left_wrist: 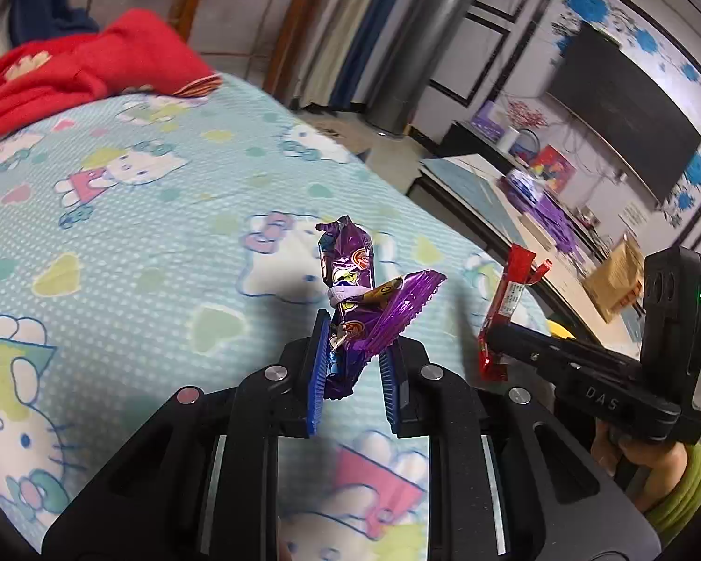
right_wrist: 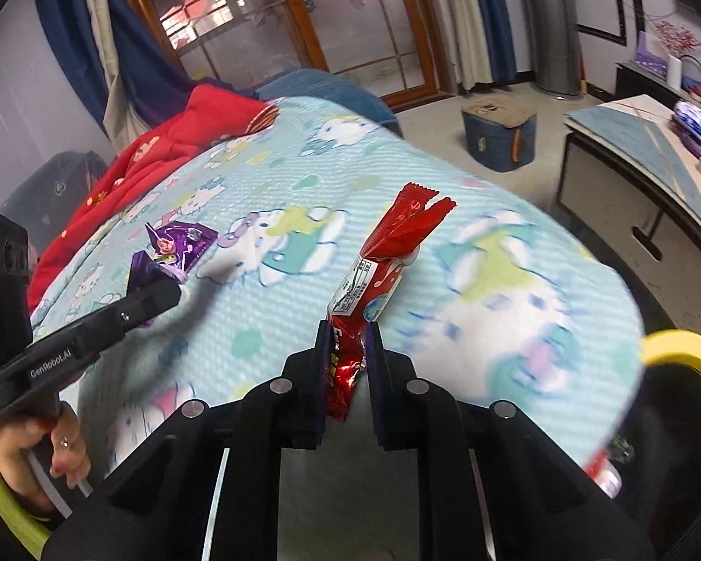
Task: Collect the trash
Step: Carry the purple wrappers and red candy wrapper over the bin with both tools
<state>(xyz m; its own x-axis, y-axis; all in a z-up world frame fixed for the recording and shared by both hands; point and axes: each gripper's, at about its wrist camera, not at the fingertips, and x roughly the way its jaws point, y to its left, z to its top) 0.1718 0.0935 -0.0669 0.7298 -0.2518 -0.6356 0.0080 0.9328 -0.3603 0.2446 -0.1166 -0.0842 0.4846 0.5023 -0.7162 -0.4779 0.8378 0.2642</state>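
yellow-rimmed bin (right_wrist: 687, 350) cut off at edge, its contents blurred

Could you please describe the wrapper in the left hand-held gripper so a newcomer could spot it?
Above the light-blue cartoon-cat bedsheet, the left hand-held gripper pinches a crumpled shiny purple foil wrapper. Unlike the slim red snack wrapper in the right hand-held gripper, it is purple and splayed.

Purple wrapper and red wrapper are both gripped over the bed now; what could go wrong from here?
1. The left hand-held gripper pinches the purple wrapper only at its lower end; the crinkled foil might slip out.
2. The red wrapper stands tall above the right hand-held gripper; it could flop or snag near the yellow-rimmed bin.
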